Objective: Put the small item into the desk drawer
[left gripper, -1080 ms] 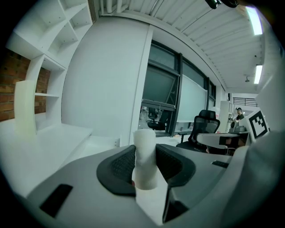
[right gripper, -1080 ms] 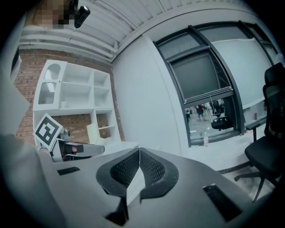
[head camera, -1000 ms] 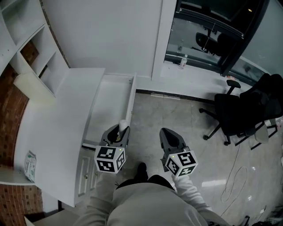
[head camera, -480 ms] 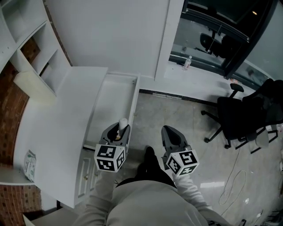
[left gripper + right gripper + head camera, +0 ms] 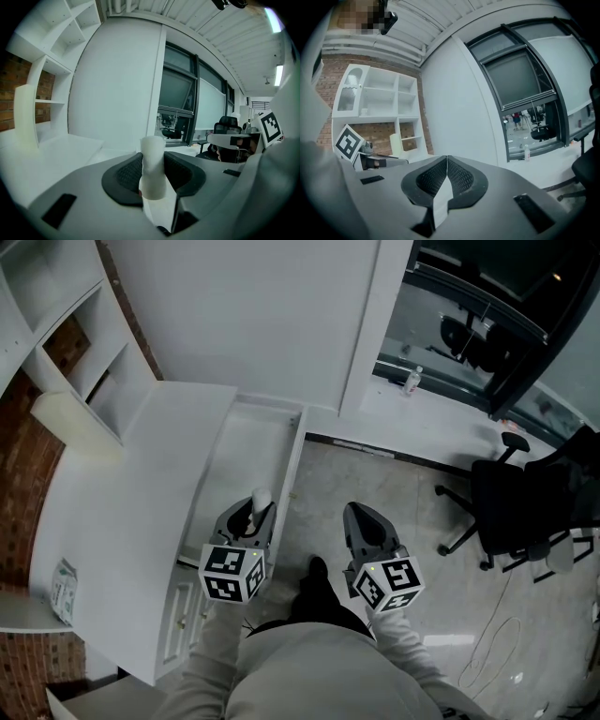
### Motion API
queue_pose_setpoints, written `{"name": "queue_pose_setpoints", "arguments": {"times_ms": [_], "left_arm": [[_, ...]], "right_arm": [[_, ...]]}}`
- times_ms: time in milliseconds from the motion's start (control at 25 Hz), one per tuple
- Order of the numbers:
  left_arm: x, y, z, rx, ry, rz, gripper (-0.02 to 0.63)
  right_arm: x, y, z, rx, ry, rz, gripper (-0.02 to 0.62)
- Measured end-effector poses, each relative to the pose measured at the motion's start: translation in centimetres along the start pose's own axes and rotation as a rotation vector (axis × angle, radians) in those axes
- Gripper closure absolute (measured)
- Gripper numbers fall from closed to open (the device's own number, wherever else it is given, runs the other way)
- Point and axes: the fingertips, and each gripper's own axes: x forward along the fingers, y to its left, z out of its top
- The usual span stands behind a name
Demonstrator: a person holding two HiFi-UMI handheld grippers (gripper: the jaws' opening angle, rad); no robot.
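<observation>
White desk: set along the left wall; its top is seen bare near the drawer.
Drawer: pulled fully out of the desk; nothing is seen on its white floor, though the near end is hidden by the left gripper.
Left gripper: closed on the small item, which is pinched upright between the ribbed pads.
Right gripper: jaws pressed together with nothing between them; held over the floor, apart from the drawer.
Small item: a white bottle-like piece, held above the drawer's near right corner.
Step in hand: judged as the carry to the drawer, with the placing not yet done.
Next move: the item is to be brought over the drawer floor, lowered, and let go by widening the left jaws.
</observation>
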Motion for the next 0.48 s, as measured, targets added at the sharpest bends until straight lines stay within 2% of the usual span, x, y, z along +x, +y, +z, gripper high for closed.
{"name": "queue_pose_setpoints", "arguments": {"times_ms": [480], "left_arm": [[3.2,3.1,1.5,-0.014,0.002,0.059,0.457]], "right_arm": [[5.3,-1.4,1.7,-0.013,0.004,0.069,0.568]]}}
